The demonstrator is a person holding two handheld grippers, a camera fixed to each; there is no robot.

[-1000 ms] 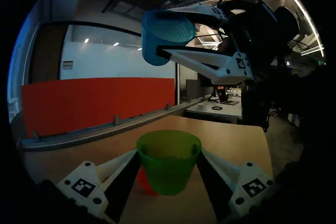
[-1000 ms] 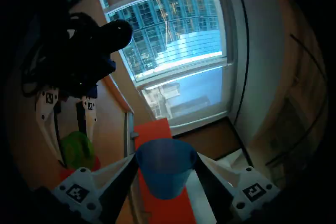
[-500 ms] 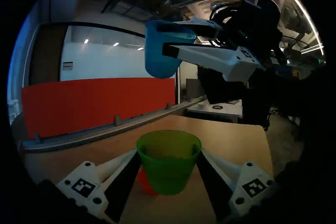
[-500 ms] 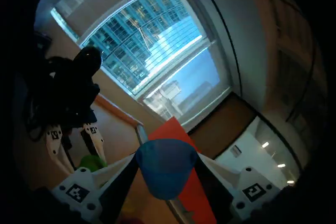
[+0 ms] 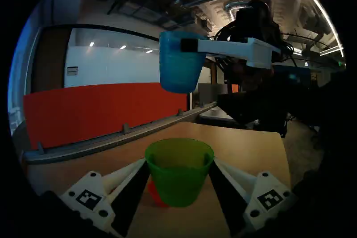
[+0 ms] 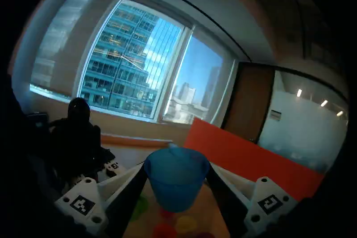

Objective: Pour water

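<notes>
We find no word, number or brand name that can be read. The nearest thing to a sign is a small wall plate (image 5: 71, 70) on the white wall (image 5: 116, 66) above the red panel (image 5: 102, 108). It shows in both views, and its print is too small to make out in either. The left tongs (image 5: 178, 163) carry square black-and-white code markers (image 5: 88, 198), one on each finger. The right tongs (image 6: 176, 176) carry a like pair (image 6: 83, 204). These are patterns, not letters. In the right gripper view we also see a tiny marker on the far tongs, blurred.
</notes>
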